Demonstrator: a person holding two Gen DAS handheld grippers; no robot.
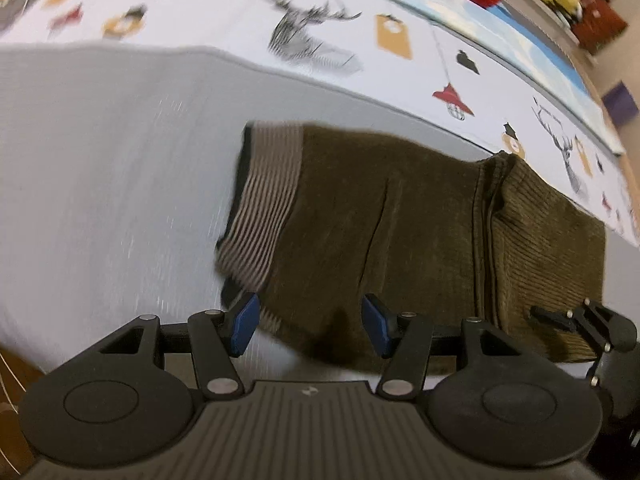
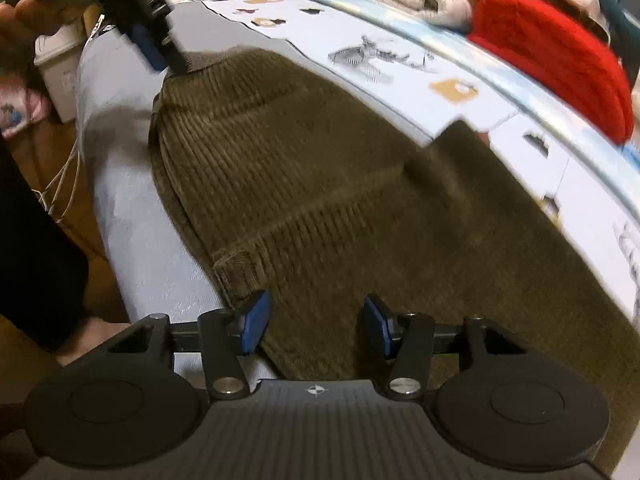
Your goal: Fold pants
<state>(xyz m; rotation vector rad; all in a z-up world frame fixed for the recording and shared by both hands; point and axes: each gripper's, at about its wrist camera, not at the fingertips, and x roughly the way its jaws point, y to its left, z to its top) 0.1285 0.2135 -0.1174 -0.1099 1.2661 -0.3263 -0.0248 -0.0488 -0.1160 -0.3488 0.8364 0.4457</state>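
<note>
One pair of olive-brown corduroy pants (image 1: 384, 216) lay folded on the pale grey sheet (image 1: 100, 168), the long axis running roughly along the sheet's near edge. In the left wrist view the striped beige waistband (image 1: 260, 196) pointed away from the right gripper (image 1: 556, 316), and the doubled-over end lay by that gripper. The cloth was ribbed, with a crease across the middle and a thick seam near the fold.

The left gripper (image 1: 310, 324) stood with its two blue pads spread apart, the near edge of the pants between them; nothing was clamped. The right gripper (image 2: 312, 326) was likewise spread wide over the corduroy (image 2: 320, 184), its pads not pressing cloth.

Beyond the pants from the sheet's near edge lay a white printed cloth (image 1: 400, 12) with deer drawings, and past it one red knitted item (image 2: 560, 68).
</note>
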